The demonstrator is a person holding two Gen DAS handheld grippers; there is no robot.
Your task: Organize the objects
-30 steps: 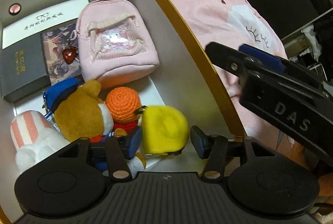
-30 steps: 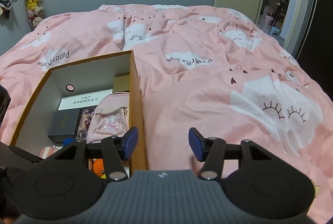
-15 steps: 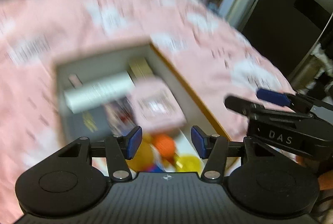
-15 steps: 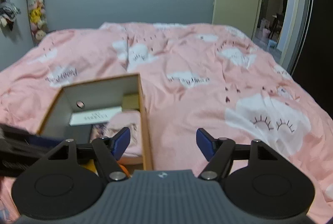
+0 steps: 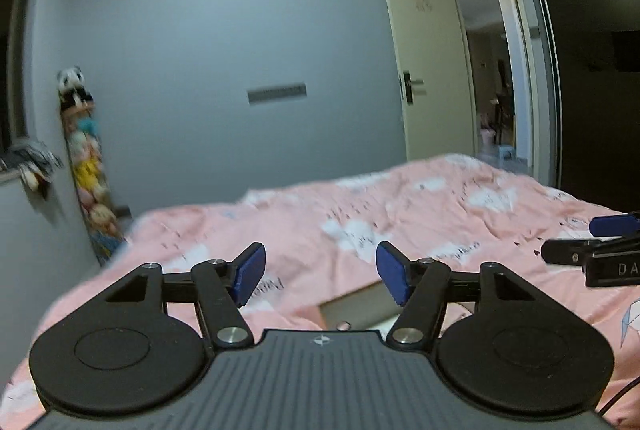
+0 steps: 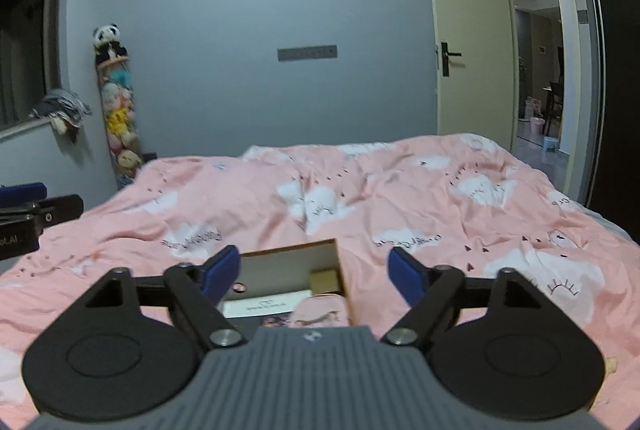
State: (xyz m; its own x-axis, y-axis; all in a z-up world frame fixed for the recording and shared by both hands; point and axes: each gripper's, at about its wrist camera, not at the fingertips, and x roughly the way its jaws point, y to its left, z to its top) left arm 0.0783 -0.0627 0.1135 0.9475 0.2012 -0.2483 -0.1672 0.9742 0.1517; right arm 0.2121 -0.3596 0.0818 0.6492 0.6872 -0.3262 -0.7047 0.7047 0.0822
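Note:
An open cardboard box (image 6: 294, 258) lies on the pink bed. In the right wrist view its far end shows a white booklet (image 6: 266, 306), a small tan box (image 6: 323, 278) and the top of a pink mini backpack (image 6: 318, 312). My right gripper (image 6: 316, 274) hovers above the box, jaws opening, with nothing between them. My left gripper (image 5: 320, 278) is raised and points across the bed, jaws opening and empty. Only a sliver of the box (image 5: 352, 306) shows below it. Each gripper appears at the other view's edge: right gripper (image 5: 600, 254), left gripper (image 6: 28, 218).
The pink cloud-print duvet (image 6: 400, 198) covers the whole bed. A hanging column of plush toys (image 6: 118, 118) with a panda on top stands by the grey far wall. An open door (image 6: 468, 42) is at the right, and a window ledge (image 6: 24, 126) at the left.
Both grippers rose and tilted up from the box toward the room. The left one left the box's inside, where the plush toys lay. Both pairs of jaws widened.

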